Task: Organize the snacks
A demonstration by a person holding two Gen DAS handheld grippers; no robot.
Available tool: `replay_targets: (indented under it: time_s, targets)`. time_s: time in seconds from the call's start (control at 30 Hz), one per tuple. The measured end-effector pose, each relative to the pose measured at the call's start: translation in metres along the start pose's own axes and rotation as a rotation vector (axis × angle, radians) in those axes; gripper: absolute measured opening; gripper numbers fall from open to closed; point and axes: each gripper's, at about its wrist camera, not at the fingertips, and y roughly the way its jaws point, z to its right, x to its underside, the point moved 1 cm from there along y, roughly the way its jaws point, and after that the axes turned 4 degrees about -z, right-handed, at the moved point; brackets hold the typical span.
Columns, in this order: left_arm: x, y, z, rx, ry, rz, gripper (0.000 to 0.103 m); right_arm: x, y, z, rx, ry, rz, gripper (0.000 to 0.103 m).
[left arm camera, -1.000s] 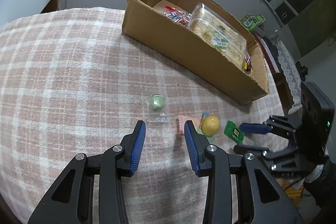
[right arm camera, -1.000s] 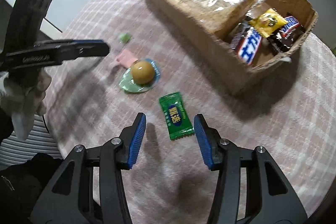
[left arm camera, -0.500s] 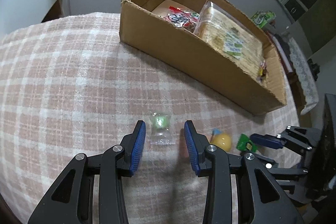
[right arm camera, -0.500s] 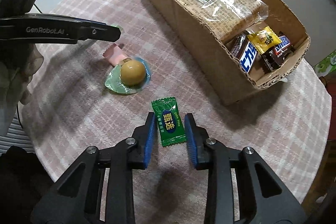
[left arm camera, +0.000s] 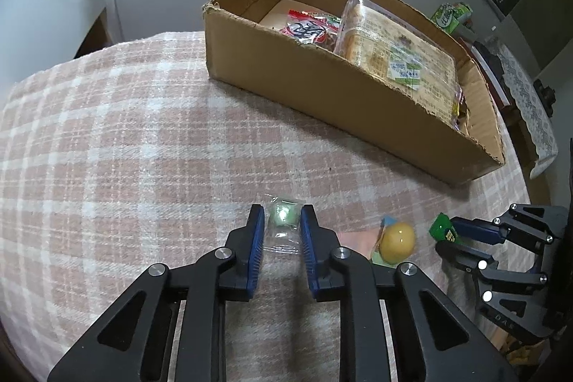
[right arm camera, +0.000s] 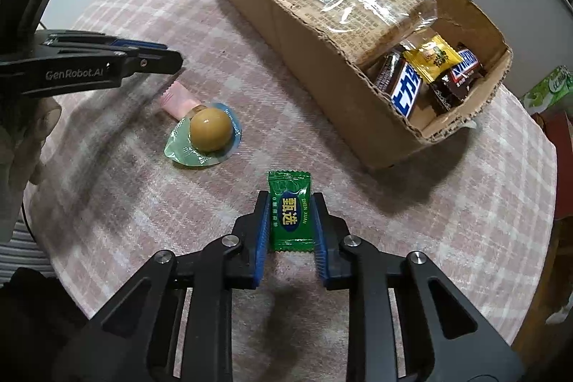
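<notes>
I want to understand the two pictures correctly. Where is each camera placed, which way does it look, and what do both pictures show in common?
Left wrist view: sits on the left gripper, looks steeply down along its fingers, shut on a clear-wrapped green candy; the right gripper shows at lower right.
Right wrist view: sits on the right gripper, looks steeply down at the green candy packet it is shut on; the left gripper and a gloved hand show at left.
Shared: the cardboard box of snacks, the yellow jelly cup, the plaid tablecloth.
</notes>
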Motion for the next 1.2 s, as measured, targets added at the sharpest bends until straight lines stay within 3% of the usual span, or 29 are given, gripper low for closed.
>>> replay_targets:
  time_s: [0.4,0.7,0.9,1.2]
  targets:
    - [0.015,-0.019,-0.013,0.033,-0.018,0.009,0.019,0.016,-0.016,0.022,-0.062,0.137,0.016,0.019]
    - [0.003,-0.055,-0.009,0.061,0.015,0.072,0.019,0.019,-0.062,0.031,-0.074,0.168,0.081,0.019]
    - [-0.021,-0.078,-0.007,0.060,0.038,0.124,0.019,0.002,-0.095,0.041,-0.058,0.182,0.148,0.019]
    - [-0.060,-0.084,0.007,0.054,0.079,0.168,0.019,-0.046,-0.111,0.067,0.006,0.197,0.210,0.019]
